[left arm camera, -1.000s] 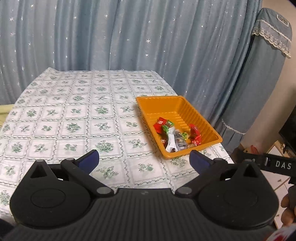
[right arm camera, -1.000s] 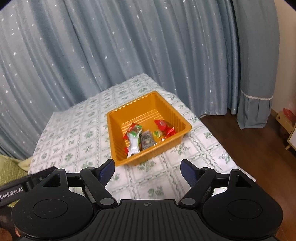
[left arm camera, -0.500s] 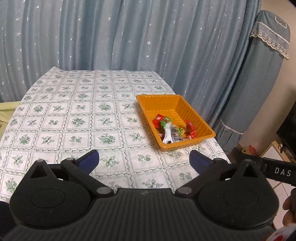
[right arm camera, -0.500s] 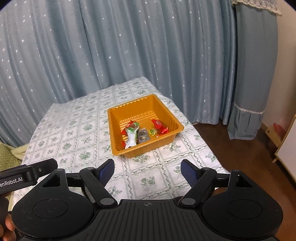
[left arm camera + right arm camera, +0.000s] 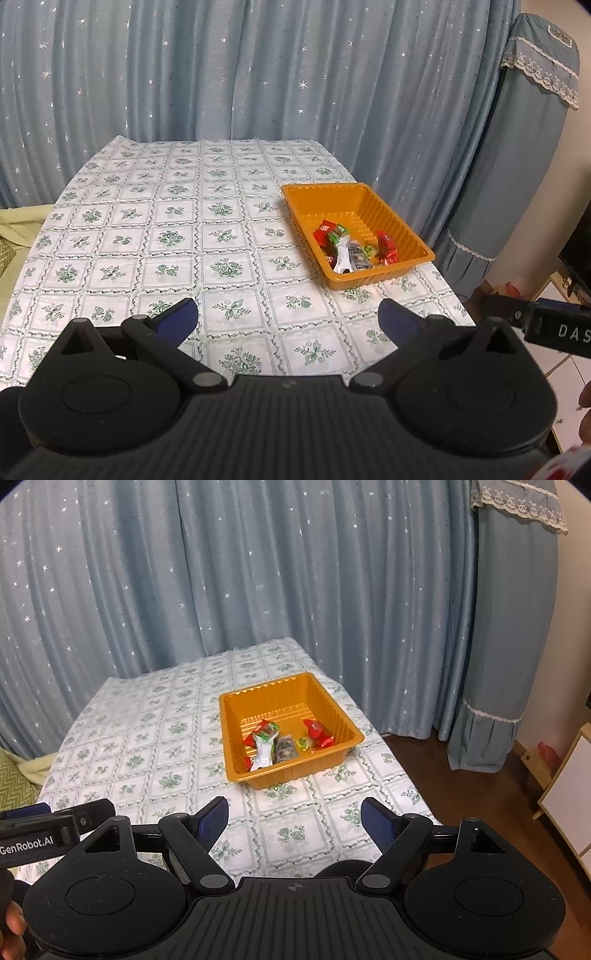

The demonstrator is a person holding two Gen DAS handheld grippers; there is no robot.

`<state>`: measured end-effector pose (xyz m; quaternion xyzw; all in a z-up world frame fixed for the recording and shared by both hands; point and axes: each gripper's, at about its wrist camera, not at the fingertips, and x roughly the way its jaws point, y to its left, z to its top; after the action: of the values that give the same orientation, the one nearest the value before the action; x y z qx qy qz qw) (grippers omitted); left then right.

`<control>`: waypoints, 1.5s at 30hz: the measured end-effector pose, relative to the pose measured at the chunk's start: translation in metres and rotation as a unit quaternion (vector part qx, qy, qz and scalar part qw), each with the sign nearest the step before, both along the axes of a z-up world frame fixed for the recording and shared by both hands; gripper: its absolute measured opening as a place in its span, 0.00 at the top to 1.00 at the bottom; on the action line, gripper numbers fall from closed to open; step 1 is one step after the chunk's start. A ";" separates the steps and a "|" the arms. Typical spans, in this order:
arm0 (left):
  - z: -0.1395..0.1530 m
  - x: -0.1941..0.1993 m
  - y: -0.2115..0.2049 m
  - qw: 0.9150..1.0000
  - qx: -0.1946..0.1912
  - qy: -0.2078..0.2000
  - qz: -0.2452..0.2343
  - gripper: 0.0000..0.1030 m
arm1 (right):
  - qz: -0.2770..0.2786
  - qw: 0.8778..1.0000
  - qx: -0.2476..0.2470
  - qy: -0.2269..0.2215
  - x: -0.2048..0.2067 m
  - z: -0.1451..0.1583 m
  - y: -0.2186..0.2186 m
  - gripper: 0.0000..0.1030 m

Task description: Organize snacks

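On the floral tablecloth (image 5: 221, 236), near its right edge, sits an orange tray (image 5: 402, 236) holding a small heap of wrapped snacks (image 5: 351, 247) gathered toward its near wall: red wrappers, a white-and-green packet, a dark one. The left gripper (image 5: 288, 319) hangs above the near end of the table with its blue-padded jaws spread wide and nothing between them. The right gripper (image 5: 294, 818) hangs likewise, jaws apart and empty, well short of the tray.
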<state>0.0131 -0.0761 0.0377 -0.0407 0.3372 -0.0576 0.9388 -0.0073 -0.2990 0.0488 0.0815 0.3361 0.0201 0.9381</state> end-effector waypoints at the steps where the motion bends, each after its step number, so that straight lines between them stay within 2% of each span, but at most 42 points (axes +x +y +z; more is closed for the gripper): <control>1: 0.000 -0.001 -0.001 1.000 0.001 0.000 0.000 0.00 | 0.002 1.000 -0.002 -0.002 -0.001 0.001 0.001 0.24; 10: 0.002 -0.002 -0.001 1.000 0.004 -0.003 -0.001 0.00 | 0.015 1.000 -0.008 -0.003 -0.004 0.002 0.007 0.24; 45: 0.002 -0.003 -0.001 1.000 0.004 0.000 -0.003 0.00 | 0.008 1.000 -0.003 -0.005 -0.002 0.001 0.005 0.24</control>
<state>0.0099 -0.0768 0.0396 -0.0356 0.3375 -0.0586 0.9388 -0.0096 -0.2939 0.0497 0.0754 0.3318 0.0274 0.9399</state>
